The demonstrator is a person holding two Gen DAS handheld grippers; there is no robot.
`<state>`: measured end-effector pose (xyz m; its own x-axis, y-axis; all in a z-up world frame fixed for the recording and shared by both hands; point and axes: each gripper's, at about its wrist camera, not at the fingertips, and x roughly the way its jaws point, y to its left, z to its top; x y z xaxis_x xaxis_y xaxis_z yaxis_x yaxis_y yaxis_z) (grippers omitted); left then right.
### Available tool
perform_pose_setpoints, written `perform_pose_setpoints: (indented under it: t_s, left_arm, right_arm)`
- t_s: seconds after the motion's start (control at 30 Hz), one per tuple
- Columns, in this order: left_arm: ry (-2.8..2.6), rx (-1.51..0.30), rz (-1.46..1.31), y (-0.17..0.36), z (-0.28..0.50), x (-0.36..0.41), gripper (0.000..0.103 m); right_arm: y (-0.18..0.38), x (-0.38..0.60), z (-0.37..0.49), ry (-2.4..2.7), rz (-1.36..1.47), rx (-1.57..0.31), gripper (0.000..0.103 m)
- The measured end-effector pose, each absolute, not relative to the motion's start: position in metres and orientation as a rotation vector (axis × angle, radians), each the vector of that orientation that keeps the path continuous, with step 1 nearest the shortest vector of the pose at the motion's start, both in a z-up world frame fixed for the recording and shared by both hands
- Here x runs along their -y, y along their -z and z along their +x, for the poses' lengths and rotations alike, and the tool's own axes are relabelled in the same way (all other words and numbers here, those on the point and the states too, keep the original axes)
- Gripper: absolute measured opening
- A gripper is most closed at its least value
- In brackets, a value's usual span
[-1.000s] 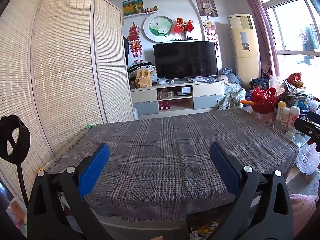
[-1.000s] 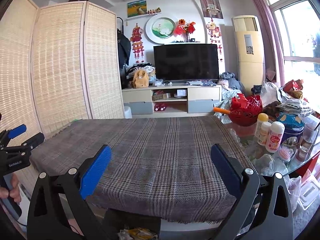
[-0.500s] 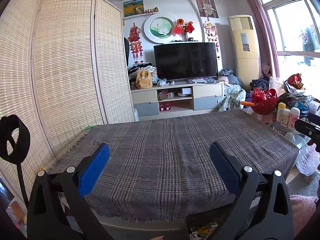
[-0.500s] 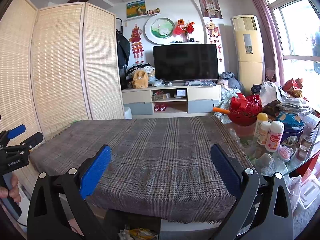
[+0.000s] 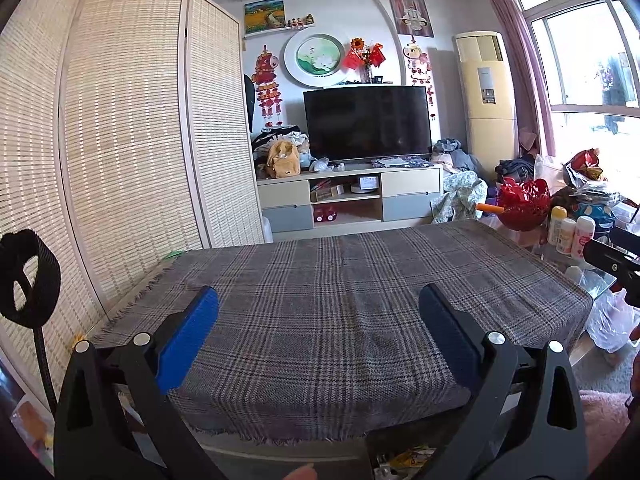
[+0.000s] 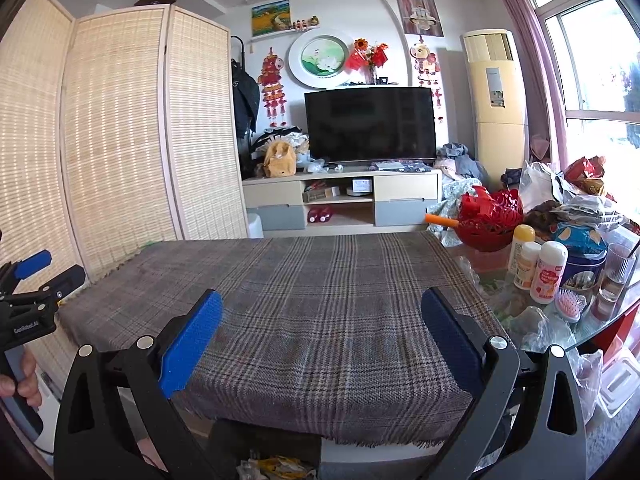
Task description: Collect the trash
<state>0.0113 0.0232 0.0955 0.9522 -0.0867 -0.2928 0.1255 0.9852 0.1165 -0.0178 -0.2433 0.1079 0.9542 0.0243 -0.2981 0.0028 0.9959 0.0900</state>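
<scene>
You're facing a table [image 6: 328, 304] lying straight ahead, with a cloth [image 5: 340, 312] covering its top. Behind it a TV stand [image 6: 340, 200] is sitting against the far wall, carrying a television [image 6: 370, 124]. A folding screen [image 5: 132, 128] is standing along the table's left side. To your right, bottles [image 6: 536, 264] and a basket [image 6: 490, 220] are crowding a glass surface [image 6: 600, 320] just beside the table. Below the near edge, wrappers [image 6: 276, 466] are lying in a bin.
</scene>
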Motion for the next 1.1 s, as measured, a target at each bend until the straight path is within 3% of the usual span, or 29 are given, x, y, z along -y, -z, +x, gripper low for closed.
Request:
perform_pose_setpoints:
  t_s: [1.1]
  left_arm:
    - [0.090, -0.311, 0.080, -0.097, 0.018, -0.034, 0.095]
  right_arm:
    - [-0.107, 0.246, -0.017, -0.003, 0.086, -0.311, 0.100]
